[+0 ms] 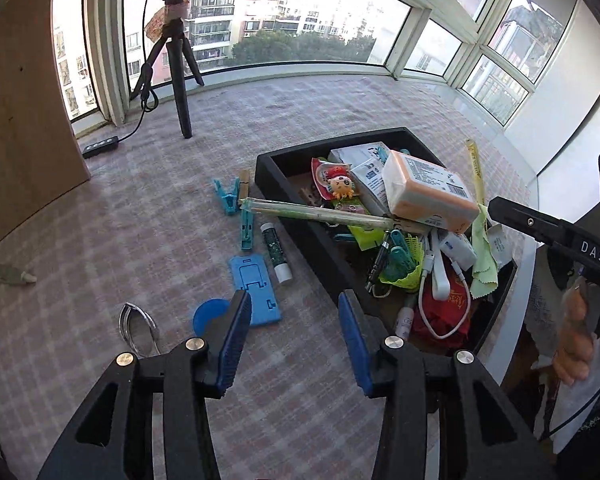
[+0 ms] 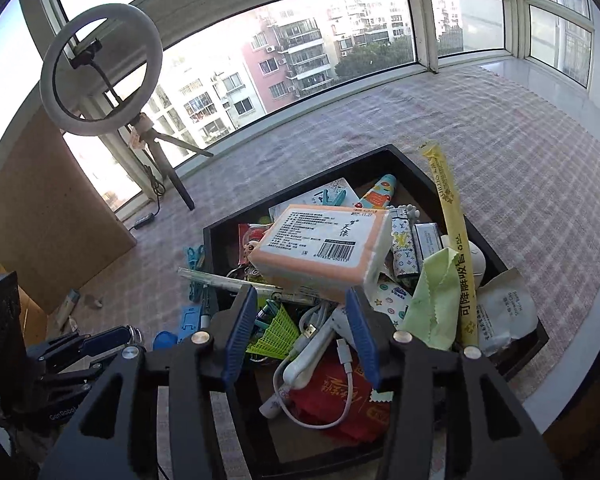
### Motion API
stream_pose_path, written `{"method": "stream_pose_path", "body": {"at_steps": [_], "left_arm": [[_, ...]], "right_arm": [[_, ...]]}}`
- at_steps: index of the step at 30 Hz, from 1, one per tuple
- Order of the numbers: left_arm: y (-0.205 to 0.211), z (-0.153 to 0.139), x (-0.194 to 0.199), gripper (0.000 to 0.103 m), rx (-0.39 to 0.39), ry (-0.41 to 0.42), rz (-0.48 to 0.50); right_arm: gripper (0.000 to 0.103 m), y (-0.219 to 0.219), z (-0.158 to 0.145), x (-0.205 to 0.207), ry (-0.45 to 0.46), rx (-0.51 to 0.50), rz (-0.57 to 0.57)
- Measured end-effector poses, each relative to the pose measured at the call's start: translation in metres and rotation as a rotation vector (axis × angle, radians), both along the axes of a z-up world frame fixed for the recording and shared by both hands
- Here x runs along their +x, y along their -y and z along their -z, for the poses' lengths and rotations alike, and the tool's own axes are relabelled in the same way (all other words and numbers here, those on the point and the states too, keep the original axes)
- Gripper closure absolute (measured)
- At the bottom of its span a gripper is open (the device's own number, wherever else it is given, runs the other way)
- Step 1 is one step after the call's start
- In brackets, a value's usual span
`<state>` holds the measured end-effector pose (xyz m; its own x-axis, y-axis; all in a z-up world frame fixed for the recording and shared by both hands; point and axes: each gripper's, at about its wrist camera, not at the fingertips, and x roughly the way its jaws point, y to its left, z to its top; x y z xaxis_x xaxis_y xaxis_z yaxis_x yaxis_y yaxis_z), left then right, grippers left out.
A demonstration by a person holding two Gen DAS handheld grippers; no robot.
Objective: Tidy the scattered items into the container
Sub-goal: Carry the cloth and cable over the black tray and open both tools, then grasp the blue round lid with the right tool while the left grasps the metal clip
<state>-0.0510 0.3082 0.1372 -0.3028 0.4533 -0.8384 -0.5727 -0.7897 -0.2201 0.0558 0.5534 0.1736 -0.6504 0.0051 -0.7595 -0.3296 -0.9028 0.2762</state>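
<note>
Most items are already sitting piled in the black container [image 1: 284, 172]; clips, the blue stand [image 1: 256, 292] and the glue stick [image 1: 277, 254] are lying left, both grippers hanging released.

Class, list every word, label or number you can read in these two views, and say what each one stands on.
"DAS": right gripper, on its black side.
"GenRobot": left gripper's black body, partly cut off.
"可降解吸管": yellow straw wrapper.
Tissue pack: barcode digits and fine print too small.
Red packet: gold characters illegible.

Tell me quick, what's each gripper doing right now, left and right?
Left gripper: open, holding nothing, above the tablecloth.
Right gripper: open, holding nothing, over the black tray.
</note>
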Motion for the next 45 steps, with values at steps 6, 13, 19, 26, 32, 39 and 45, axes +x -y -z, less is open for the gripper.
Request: {"method": "stream_pose_path", "body": {"at_steps": [6,13,19,26,32,39,45], "left_arm": [[0.076,0.034,-0.019,0.061,-0.046,0.064,-0.161],[0.118,0.075,-0.033,0.061,-0.065,0.143,-0.289],[0.123,0.091,-0.042,0.061,-0.039,0.205,-0.305],[0.116,0.096,-0.069,0.061,-0.054,0.204,-0.335],[0.114,0.112,-0.082,0.073,-0.068,0.252,-0.356],[0.105,0.116,-0.089,0.087,-0.083,0.249,-0.348],[0.104,0.117,-0.092,0.094,-0.104,0.24,-0.352]], "right_arm": [[0.057,0.075,0.017,-0.036,0.042,0.024,-0.23],[0.057,0.157,0.064,-0.078,0.165,0.02,-0.441],[0.055,0.206,0.097,-0.096,0.219,0.121,-0.595],[0.05,0.218,0.112,-0.11,0.238,0.178,-0.687],[0.05,0.223,0.121,-0.12,0.25,0.201,-0.726],[0.05,0.231,0.136,-0.128,0.285,0.221,-0.758],[0.045,0.241,0.15,-0.133,0.308,0.281,-0.786]]}}
